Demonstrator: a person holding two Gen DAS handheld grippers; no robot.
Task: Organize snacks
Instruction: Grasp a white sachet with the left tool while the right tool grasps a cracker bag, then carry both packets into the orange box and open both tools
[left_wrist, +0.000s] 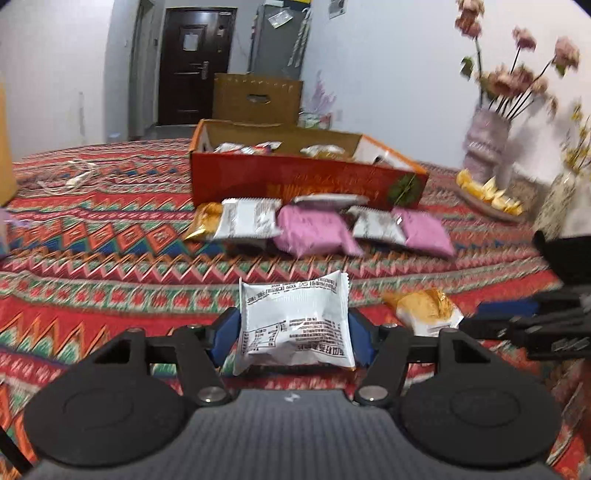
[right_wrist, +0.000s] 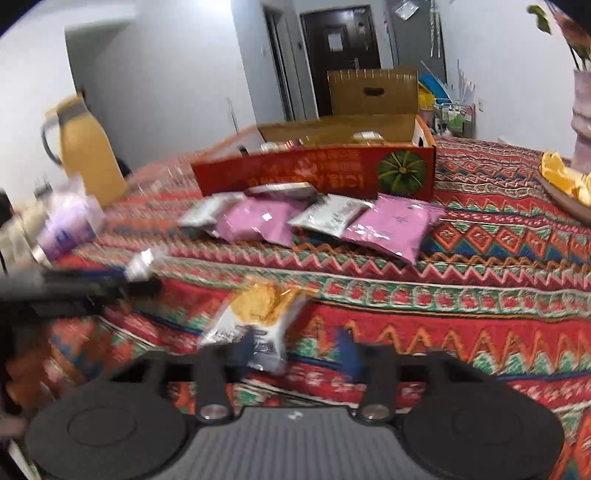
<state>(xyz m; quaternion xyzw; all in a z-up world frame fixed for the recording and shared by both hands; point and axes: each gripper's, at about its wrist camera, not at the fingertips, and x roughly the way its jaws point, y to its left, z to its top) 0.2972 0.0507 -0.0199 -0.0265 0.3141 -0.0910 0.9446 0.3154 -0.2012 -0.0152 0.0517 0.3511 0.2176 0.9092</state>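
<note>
Left wrist view: a row of pink and silver packets (left_wrist: 317, 229) sits right in front of the orange cardboard box (left_wrist: 306, 177) on the zigzag tablecloth (left_wrist: 92, 258). The left gripper (left_wrist: 293, 326) is clamped on a crinkly silver packet (left_wrist: 293, 321). The right gripper (right_wrist: 291, 350) has jaws apart, with a gold-and-white packet (right_wrist: 255, 314) lying loose just ahead, blurry.

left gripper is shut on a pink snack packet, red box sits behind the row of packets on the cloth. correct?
Not quite. The packet pinched between the left gripper fingers is white with printed text, not pink, as the left wrist view shows. The pink packets lie in the row on the cloth. The rest holds: the red box sits behind that row.
</note>
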